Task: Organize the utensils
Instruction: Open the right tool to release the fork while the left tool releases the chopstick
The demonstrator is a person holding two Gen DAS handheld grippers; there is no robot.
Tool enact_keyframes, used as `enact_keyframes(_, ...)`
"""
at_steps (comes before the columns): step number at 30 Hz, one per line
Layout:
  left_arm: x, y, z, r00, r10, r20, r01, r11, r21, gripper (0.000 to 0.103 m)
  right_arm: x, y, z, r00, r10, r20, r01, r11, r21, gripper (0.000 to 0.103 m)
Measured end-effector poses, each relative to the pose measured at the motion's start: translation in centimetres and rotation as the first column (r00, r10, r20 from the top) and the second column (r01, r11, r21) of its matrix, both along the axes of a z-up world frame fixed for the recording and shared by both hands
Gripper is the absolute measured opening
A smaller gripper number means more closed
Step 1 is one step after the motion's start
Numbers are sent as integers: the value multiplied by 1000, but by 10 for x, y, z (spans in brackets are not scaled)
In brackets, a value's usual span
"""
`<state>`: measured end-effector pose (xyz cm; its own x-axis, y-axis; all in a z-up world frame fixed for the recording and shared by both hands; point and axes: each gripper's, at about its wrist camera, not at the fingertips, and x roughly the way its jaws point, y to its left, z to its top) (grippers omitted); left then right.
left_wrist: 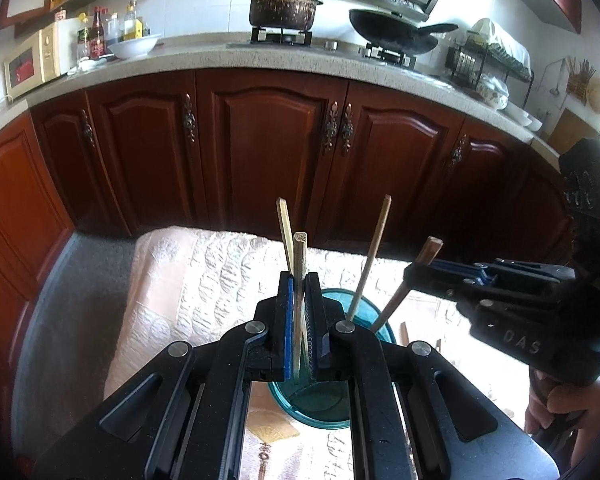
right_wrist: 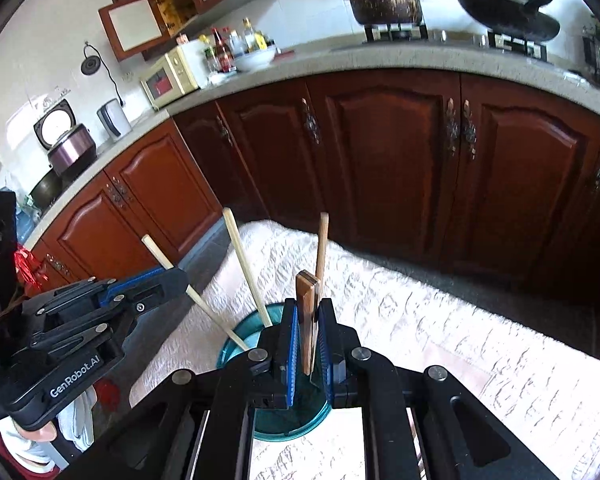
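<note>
A teal glass cup [left_wrist: 364, 312] stands on a table with a pale patterned cloth [left_wrist: 228, 280]. Several chopsticks stand in it. My left gripper [left_wrist: 299, 280] is shut on a pale chopstick [left_wrist: 300, 256] whose lower end is in the cup. Another pale chopstick [left_wrist: 284, 228] and a brown one [left_wrist: 374, 252] lean in the cup. My right gripper [right_wrist: 308, 312] is shut on a dark brown chopstick [right_wrist: 307, 304] over the cup [right_wrist: 240, 336]. The right gripper shows in the left wrist view [left_wrist: 414, 276], the left gripper in the right wrist view [right_wrist: 176, 280].
Dark red kitchen cabinets [left_wrist: 268, 144] stand beyond the table, under a stone counter [left_wrist: 204, 60] with a stove, a pot [left_wrist: 282, 6], a wok [left_wrist: 392, 32], a microwave [left_wrist: 36, 60] and bottles. A grey floor strip lies between table and cabinets.
</note>
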<state>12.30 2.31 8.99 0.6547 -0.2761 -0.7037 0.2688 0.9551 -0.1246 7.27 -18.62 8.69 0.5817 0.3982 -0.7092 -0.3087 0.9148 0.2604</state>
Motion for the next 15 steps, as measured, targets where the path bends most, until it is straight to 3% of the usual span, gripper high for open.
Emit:
enact_keyframes(10,4,-8,-18,1000,7,-21,-6,1000,22,4,11,-9,-29,997,-29,-68,34,997,64,10)
enact_keyframes(13,3,-7,-19,1000,12,-19,-11,1000,26,6,9,-11,-31,997,-35,-75,39,998,54,16)
enact_keyframes(15,2,-6,-18,1000,15,-16,-15,999,28,13,7,-13,-34,996,-37,-79,40,998,47,20)
